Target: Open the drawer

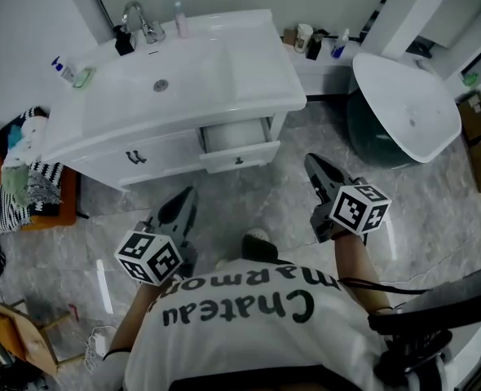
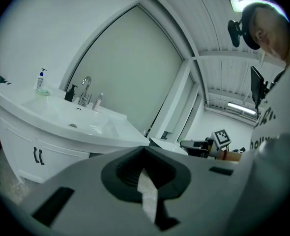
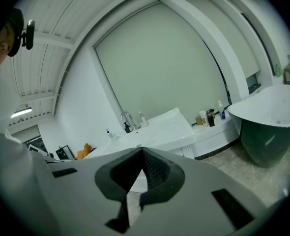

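Already ajar: drawer [image 1: 239,155] sat partway out under the sink [image 1: 224,72], both grippers well clear.
Left gripper [image 1: 188,195] and right gripper [image 1: 312,163] were pressed together, empty; nosing in like that could shove it shut. Only head view showed the gap; each gripper view's own jaws masked it.

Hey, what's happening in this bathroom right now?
A person stands facing a white vanity with a two-jaw gripper in each hand. The small drawer at the right of the vanity in the head view is pulled partway out. The left gripper and right gripper are both shut and empty. They are held over the floor, short of the vanity.
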Action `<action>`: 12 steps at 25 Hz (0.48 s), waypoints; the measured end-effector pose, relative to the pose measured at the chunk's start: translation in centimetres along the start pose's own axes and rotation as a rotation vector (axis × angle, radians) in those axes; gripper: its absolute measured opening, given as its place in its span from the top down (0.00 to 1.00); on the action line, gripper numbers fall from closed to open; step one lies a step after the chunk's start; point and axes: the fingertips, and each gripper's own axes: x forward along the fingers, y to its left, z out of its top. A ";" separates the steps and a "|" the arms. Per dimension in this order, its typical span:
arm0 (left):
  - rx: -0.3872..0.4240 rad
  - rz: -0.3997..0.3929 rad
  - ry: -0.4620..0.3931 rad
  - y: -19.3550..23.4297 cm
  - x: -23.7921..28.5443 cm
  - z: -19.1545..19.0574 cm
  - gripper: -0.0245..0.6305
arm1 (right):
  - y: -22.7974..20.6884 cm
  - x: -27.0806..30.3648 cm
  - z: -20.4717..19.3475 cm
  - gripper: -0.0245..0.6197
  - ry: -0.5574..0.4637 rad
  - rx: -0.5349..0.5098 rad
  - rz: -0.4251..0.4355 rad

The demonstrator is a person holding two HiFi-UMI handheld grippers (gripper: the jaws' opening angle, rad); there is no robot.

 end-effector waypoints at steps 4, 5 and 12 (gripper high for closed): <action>-0.002 -0.005 0.007 0.2 -1.3 -0.6 0.95 | 1.1 -0.5 -0.6 0.95 0.002 -0.033 -0.023; -0.002 -0.006 0.007 0.3 -1.5 -0.7 0.95 | 1.4 -0.5 -0.8 0.95 0.002 -0.035 -0.022; 0.016 -0.011 -0.002 1.0 -3.1 -0.7 0.95 | 3.0 -0.5 -1.4 0.95 0.005 -0.071 -0.026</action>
